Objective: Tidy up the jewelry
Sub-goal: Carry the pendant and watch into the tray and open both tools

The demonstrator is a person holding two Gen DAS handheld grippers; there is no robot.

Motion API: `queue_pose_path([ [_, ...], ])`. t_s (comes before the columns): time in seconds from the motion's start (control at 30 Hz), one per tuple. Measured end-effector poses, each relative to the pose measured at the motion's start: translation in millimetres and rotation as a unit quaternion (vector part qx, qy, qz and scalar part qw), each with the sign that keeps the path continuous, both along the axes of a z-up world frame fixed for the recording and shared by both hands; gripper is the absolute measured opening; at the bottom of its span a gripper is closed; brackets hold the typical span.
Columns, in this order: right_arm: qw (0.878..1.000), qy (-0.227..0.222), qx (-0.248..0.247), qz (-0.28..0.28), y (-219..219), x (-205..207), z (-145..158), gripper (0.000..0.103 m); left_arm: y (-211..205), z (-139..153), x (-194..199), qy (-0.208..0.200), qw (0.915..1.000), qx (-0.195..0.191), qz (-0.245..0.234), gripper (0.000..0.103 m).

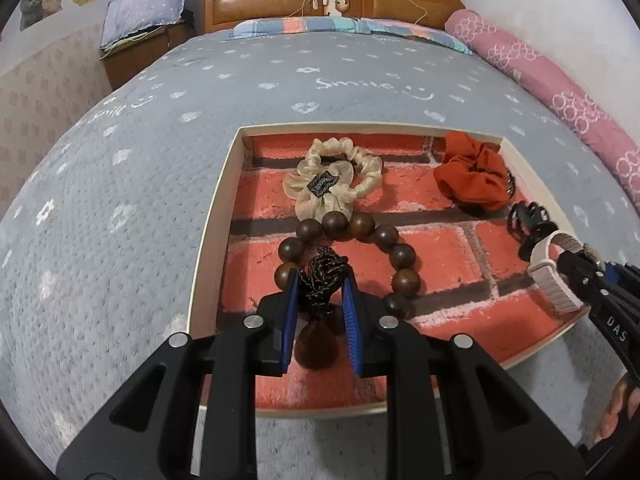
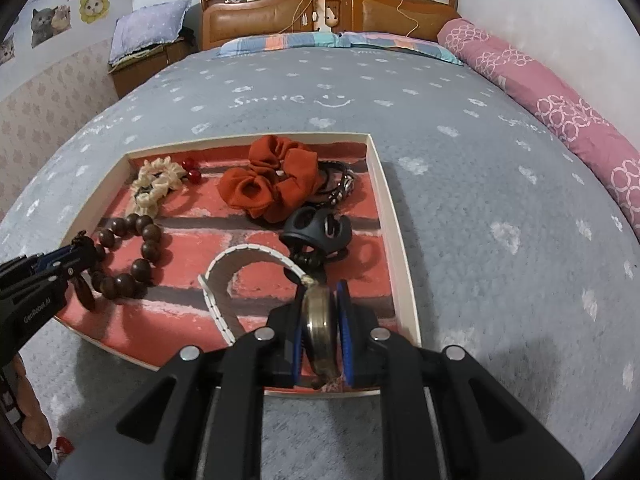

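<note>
A shallow white-rimmed tray with a red brick-pattern floor lies on the bed. My left gripper is shut on the black knotted cord of a brown wooden bead bracelet, whose beads rest on the tray floor. My right gripper is shut on a watch with a white strap, low over the tray's near right corner. The tray also holds a cream scrunchie, an orange scrunchie, a black claw clip and black hair ties.
The tray sits on a grey patterned bedspread. A rolled pink quilt lies along the right side. A wooden headboard and pillows are at the far end. Small red beads lie by the cream scrunchie.
</note>
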State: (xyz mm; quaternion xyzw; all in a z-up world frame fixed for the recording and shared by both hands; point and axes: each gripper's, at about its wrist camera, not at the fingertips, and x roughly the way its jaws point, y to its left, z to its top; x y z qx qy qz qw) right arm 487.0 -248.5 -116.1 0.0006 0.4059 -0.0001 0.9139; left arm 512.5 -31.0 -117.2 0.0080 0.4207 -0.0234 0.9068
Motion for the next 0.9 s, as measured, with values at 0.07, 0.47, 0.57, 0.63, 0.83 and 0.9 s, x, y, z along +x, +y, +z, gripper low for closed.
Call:
queue_pose_path([
  [0.07, 1.000, 0.002, -0.007, 0.000, 0.0, 2.1, -2.7, 0.015, -1.9, -5.8, 3.8, 0.005, 0.9999, 0.011, -0.001, 0.020],
  [0.47, 1.000, 0.019, -0.011, -0.012, -3.1, 18.2, -22.7, 0.015, 1.9, -10.3, 17.0, -0.002, 0.9996, 0.027, 0.007, 0.020],
  [0.57, 1.000, 0.019, -0.011, -0.007, -2.4, 17.8, -22.9, 0.017, 7.3, -11.6, 15.3, -0.002, 0.9998, 0.015, 0.010, 0.022],
  [0.63, 1.000, 0.020, -0.014, -0.003, -1.8, 16.1, -22.9, 0.017, 9.7, -13.0, 13.4, 0.001, 0.9999, 0.008, 0.010, 0.023],
  [0.83, 1.000, 0.006, 0.010, 0.002, -6.0, 6.7, -9.1, 0.044, 10.2, -6.6, 2.6, 0.000, 0.9999, -0.009, 0.005, 0.032],
  [0.9, 1.000, 0.002, 0.010, 0.007, -4.4, 3.3, -3.5, 0.044, 8.4, -2.4, -2.2, -0.005, 1.0000, -0.005, 0.004, 0.040],
])
